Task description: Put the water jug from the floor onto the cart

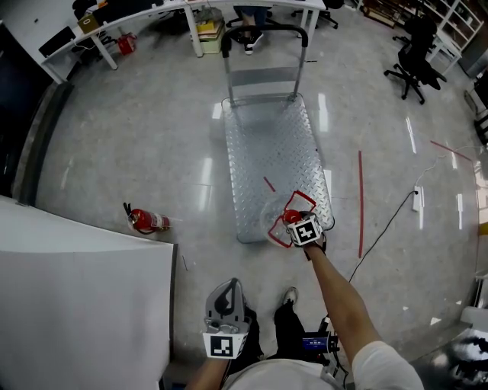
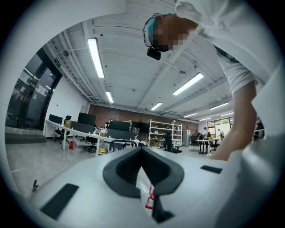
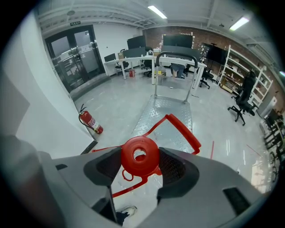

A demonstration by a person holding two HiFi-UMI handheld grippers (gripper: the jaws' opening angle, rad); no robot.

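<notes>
the right gripper (image 1: 293, 218) (image 3: 140, 165) has its jaws clamped on the red cap (image 3: 140, 155) of the clear jug (image 1: 273, 216). the jug is over the near end of the cart (image 1: 267, 145) (image 3: 167, 113); whether it rests on the deck is unclear. the left gripper (image 1: 226, 303) (image 2: 141, 165) sits close to the person's body, jaw tips together, holding nothing. an extinguisher (image 1: 149, 221) (image 3: 91, 121) lies on the floor left of the cart.

Red fire extinguisher (image 1: 147, 220) lying on its side, black office chair (image 1: 418, 53), white desks (image 1: 114, 21), red floor tape (image 1: 361, 202)
</notes>
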